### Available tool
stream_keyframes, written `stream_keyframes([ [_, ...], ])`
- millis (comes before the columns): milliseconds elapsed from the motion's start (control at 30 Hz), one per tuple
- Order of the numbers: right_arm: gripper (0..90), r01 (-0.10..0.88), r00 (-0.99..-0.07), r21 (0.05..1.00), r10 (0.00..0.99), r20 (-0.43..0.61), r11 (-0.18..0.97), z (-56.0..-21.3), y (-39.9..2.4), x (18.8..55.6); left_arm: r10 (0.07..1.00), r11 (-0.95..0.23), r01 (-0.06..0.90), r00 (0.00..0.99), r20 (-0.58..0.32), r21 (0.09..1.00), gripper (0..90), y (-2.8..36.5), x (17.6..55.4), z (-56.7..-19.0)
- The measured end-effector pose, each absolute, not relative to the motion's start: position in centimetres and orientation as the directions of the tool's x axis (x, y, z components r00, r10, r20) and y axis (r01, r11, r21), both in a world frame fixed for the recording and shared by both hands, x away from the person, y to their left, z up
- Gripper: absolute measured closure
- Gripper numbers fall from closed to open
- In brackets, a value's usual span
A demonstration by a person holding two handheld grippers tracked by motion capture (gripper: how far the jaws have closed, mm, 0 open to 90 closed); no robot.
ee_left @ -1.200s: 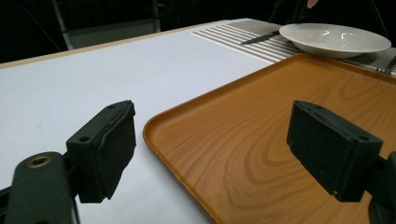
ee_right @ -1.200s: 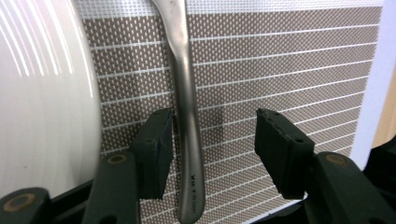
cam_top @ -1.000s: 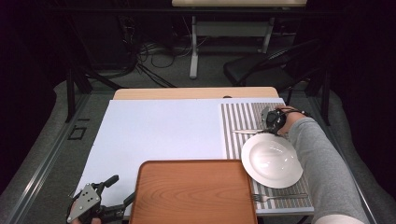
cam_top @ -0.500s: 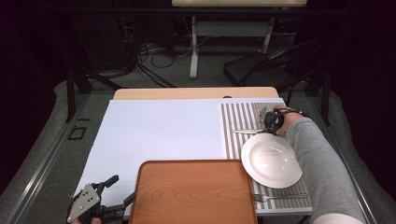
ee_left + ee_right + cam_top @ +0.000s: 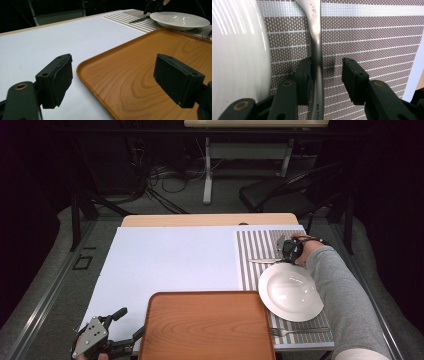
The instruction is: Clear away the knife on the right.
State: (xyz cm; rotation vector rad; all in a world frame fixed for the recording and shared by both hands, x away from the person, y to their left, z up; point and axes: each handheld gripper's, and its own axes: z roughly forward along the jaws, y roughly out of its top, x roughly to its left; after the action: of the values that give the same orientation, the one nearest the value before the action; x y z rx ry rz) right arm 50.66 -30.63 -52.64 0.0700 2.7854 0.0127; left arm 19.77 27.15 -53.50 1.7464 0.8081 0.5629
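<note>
Left claw (image 5: 127, 326) open, empty, low at counter's (image 5: 175, 260) near-left corner beside wooden tray (image 5: 207, 325). White plate (image 5: 290, 291) on striped placemat (image 5: 260, 245). Right claw (image 5: 325, 72) just closing astride knife (image 5: 317, 50) handle, one pad touching, other apart. Knife: plain dull steel, lying flat just beyond plate.

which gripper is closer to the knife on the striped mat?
Right. The right gripper straddles the knife handle, jaws closing, one pad against it, the other apart. The left gripper sits at the near-left table corner beside the wooden tray, far off.
</note>
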Motion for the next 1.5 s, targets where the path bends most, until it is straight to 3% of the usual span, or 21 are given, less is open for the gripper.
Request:
stream_keyframes([
  [200, 60.7, 0.046, -0.94, 0.007, 0.046, -0.338, 0.999, -52.5, -30.5, 50.6, 0.754, -0.189, 0.245, 0.657, -0.019, 0.951, 16.0, 27.2, 19.8, -53.5],
  [267, 61.9, 0.018, -0.936, 0.048, 0.034, -0.35, 0.999, -52.8, -30.3, 50.6, 0.754, -0.187, 0.246, 0.656, -0.021, 0.951, 16.0, 27.1, 19.8, -53.5],
  [333, 62.5, 0.024, -0.944, 0.0, 0.023, -0.328, 1.0, -52.4, -30.0, 50.5, 0.754, -0.189, 0.245, 0.657, -0.02, 0.951, 16.0, 27.1, 19.8, -53.5],
  [800, 67.0, 0.001, -0.942, 0.065, 0.022, -0.334, 0.998, -52.8, -29.8, 50.5, 0.753, -0.19, 0.247, 0.658, -0.021, 0.95, 16.0, 27.1, 19.8, -53.5],
  [867, 68.0, -0.002, -0.946, 0.031, 0.008, -0.325, 1.0, -52.7, -29.6, 50.5, 0.753, -0.19, 0.247, 0.658, -0.021, 0.95, 16.0, 27.1, 19.8, -53.5],
  [1500, 78.5, -0.012, -0.962, 0.022, -0.005, -0.272, 1.0, -52.7, -29.5, 50.7, 0.752, -0.189, 0.246, 0.659, -0.021, 0.951, 16.0, 27.1, 19.8, -53.5],
])
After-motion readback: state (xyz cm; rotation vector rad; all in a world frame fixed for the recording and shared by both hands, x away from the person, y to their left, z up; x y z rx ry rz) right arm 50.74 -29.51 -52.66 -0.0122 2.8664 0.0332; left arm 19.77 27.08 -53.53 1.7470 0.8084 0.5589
